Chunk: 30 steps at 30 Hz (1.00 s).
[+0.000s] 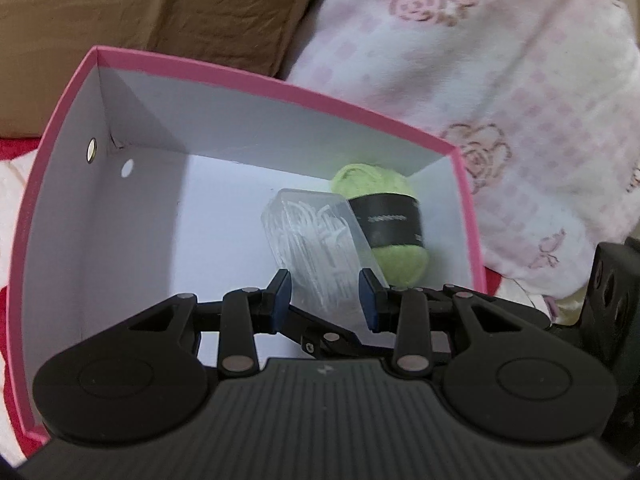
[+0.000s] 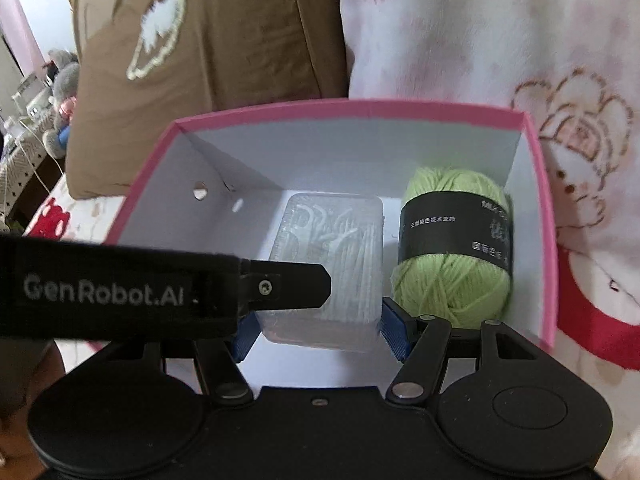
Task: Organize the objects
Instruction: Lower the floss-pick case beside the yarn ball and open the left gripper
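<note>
Pink box (image 2: 546,216) with white inside sits on bedding. A brown pillow (image 2: 224,32) and a pink-and-white floral blanket (image 2: 480,40) lie behind it.

2 things in the box: a clear plastic case (image 2: 332,264) of white floss picks near the middle of the floor, and a green yarn ball (image 2: 456,248) with a black label band just beside it on the right, close to the right wall and far corner. Can't tell if case and yarn touch.

Right gripper (image 2: 322,330): jaws about half spread, 1 blue pad (image 2: 394,332) on each side of the near end of the case. Pads sit right at the case's sides, but I can't tell whether they press on it or just bracket it.

Left gripper (image 1: 326,296): jaws narrow, nothing between the pads that I can confirm. In the left wrist view the case (image 1: 316,240) shows in the gap beyond the tips, the yarn (image 1: 380,220) further right. Pads don't visibly reach the case.

In the right wrist view the left gripper's black body crosses from the left edge and covers the case's near-left corner.

Box's left wall has 1 round hole (image 1: 91,149).
</note>
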### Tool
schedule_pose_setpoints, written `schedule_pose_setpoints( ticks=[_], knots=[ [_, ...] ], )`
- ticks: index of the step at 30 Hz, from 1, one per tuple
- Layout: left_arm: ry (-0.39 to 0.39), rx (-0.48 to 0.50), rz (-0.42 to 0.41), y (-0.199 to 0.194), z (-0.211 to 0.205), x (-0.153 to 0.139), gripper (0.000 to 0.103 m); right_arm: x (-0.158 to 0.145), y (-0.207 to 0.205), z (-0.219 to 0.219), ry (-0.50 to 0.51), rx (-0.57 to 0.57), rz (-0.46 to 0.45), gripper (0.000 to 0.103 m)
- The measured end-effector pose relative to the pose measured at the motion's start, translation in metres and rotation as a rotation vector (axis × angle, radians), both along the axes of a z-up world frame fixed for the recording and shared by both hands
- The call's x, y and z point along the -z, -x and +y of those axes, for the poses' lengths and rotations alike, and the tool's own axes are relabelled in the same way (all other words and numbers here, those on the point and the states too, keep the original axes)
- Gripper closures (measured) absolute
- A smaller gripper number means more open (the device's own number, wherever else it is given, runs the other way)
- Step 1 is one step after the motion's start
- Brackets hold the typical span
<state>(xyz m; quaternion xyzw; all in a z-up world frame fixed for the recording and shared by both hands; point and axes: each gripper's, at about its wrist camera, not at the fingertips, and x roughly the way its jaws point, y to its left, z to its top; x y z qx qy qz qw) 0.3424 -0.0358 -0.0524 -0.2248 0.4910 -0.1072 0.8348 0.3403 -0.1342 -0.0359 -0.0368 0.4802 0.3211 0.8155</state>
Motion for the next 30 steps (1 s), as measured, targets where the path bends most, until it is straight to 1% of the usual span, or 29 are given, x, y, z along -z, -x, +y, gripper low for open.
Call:
schedule_pose_setpoints(
  ticks=[4, 7, 13, 16, 19, 23, 27, 29, 30],
  knots=[
    [0.03, -0.028, 0.03, -0.012, 0.007, 0.012, 0.069, 0.008, -0.018, 0.015, 0.041, 0.001, 0.063, 0.035],
    [0.06, -0.041, 0.057, -0.019, 0.014, 0.02, 0.069, 0.013, -0.023, 0.022, 0.071, -0.017, 0.058, 0.035],
    [0.069, -0.072, 0.075, -0.023, 0.017, 0.032, 0.07, 0.019, -0.027, 0.022, 0.059, -0.051, 0.097, 0.033],
    [0.072, -0.073, 0.076, -0.023, 0.014, 0.037, 0.073, 0.019, -0.025, 0.02, 0.062, -0.068, 0.09, 0.033],
    [0.062, -0.078, 0.069, -0.024, 0.01, 0.037, 0.073, 0.02, -0.023, 0.019, 0.088, -0.069, 0.076, 0.034],
    [0.009, -0.085, 0.048, -0.028, 0.004, 0.035, 0.073, 0.021, -0.026, 0.02, 0.091, -0.051, 0.084, 0.035],
    [-0.019, -0.064, 0.054, -0.031, 0.001, 0.037, 0.08, 0.021, -0.032, 0.017, 0.071, -0.046, 0.12, 0.035],
    [-0.017, -0.055, 0.063, -0.03, 0.003, 0.039, 0.08, 0.022, -0.031, 0.015, 0.078, -0.045, 0.113, 0.035],
    [-0.018, -0.053, 0.063, -0.03, 0.003, 0.04, 0.08, 0.022, -0.031, 0.014, 0.087, -0.043, 0.109, 0.037]
  ],
)
